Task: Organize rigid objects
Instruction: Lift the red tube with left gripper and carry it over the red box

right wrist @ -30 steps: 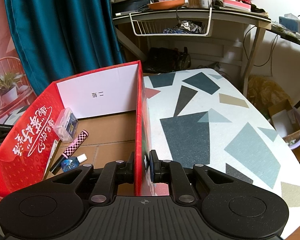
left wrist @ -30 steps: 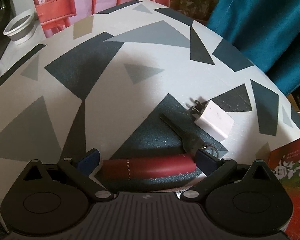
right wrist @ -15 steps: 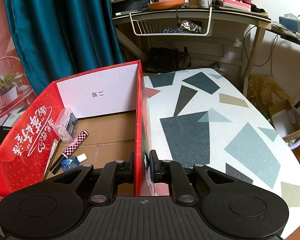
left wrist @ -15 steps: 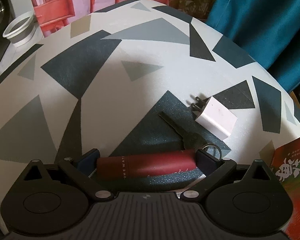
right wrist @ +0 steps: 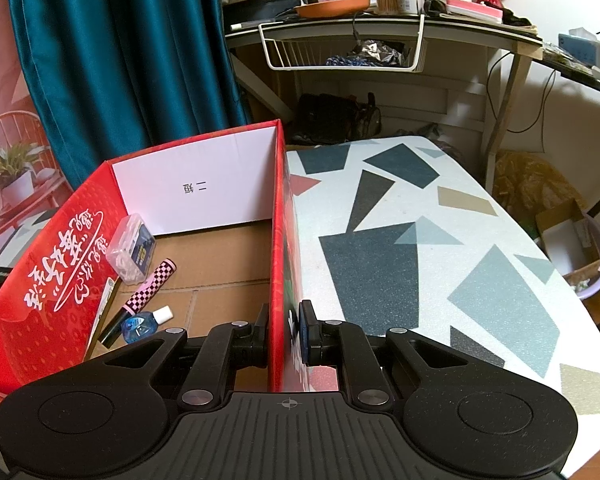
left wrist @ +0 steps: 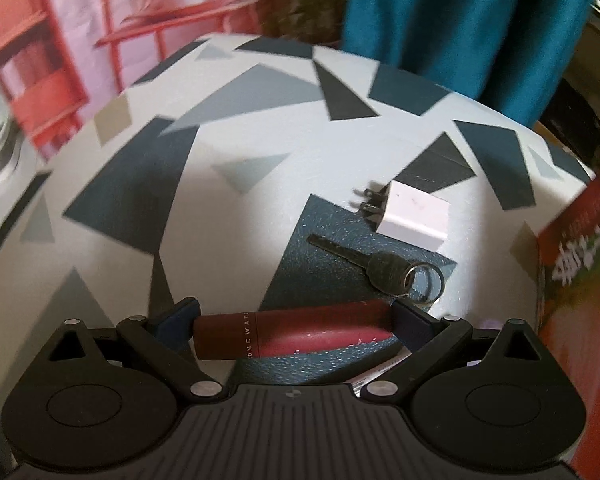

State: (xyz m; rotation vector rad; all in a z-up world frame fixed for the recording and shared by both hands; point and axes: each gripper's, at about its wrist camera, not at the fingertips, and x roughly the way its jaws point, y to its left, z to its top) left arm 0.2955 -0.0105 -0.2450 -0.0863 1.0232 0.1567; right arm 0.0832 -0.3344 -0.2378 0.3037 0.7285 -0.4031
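My left gripper [left wrist: 294,320] is shut on a dark red tube [left wrist: 292,334], which lies crosswise with one end against each blue pad, just over the patterned table [left wrist: 220,216]. Beyond it lie a dark key on a ring [left wrist: 364,262] and a white plug-in charger [left wrist: 414,216]. My right gripper [right wrist: 284,330] is shut on the right wall of the red cardboard box [right wrist: 278,240]. Inside the box are a clear plastic case [right wrist: 132,248], a pink checkered pen [right wrist: 150,286] and a small blue bottle [right wrist: 140,324].
The red box's outer side [left wrist: 580,264] stands at the right of the left wrist view. A teal curtain [right wrist: 120,60] hangs behind the box. A cluttered desk with a wire basket [right wrist: 340,48] stands past the table's far end.
The left gripper has rolled, so the table, key and charger have tilted and shifted in its view while the tube stays between the pads. The right gripper and box have not moved.
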